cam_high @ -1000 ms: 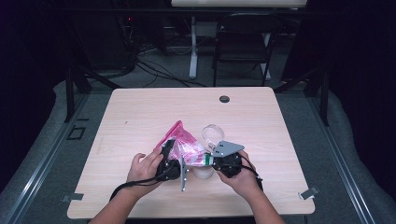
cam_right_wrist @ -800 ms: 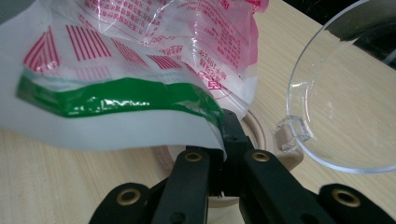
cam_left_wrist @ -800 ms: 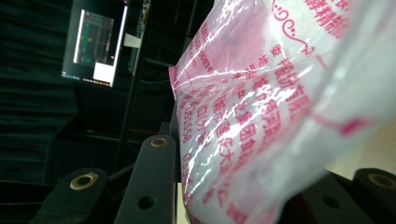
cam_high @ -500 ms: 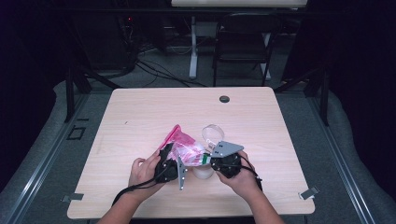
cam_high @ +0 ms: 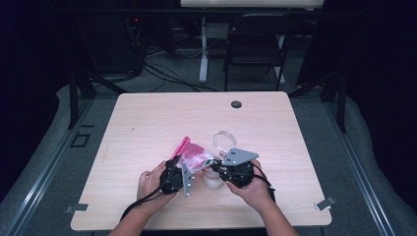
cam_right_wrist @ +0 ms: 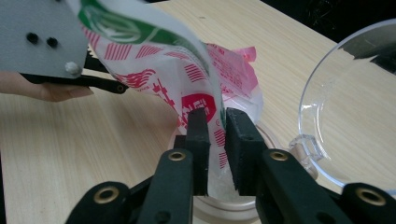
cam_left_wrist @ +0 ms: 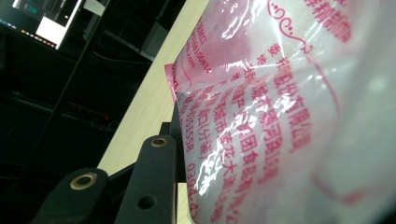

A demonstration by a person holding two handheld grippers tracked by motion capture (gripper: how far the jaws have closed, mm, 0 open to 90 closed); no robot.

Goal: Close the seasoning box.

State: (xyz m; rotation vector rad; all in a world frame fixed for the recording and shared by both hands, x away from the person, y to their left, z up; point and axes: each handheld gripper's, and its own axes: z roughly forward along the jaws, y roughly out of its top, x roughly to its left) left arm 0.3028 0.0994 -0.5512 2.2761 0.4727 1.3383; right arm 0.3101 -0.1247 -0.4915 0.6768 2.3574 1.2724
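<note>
Glossy plastic bag (cam_left_wrist: 280, 116), clear plastic container (cam_right_wrist: 348, 102), matt wooden table (cam_high: 147, 123).

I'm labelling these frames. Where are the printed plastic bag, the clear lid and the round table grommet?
printed plastic bag (cam_right_wrist: 196, 79): right gripper view, its red-printed face.
clear lid (cam_right_wrist: 355, 107): right gripper view, its transparent dome.
round table grommet (cam_high: 236, 104): high view, its dark centre.

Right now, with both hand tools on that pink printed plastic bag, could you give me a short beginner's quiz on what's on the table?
1. True or false: the right gripper has its jaws closed on the pink printed plastic bag.
2. What stands directly under the bag's lower end? A) a clear plastic container B) a metal pan C) a blue mug
3. Fill in: the clear round lid lies on the light wooden table, on the far ____ side of the grippers.

Key: 1 true; 2 A; 3 right.
</note>
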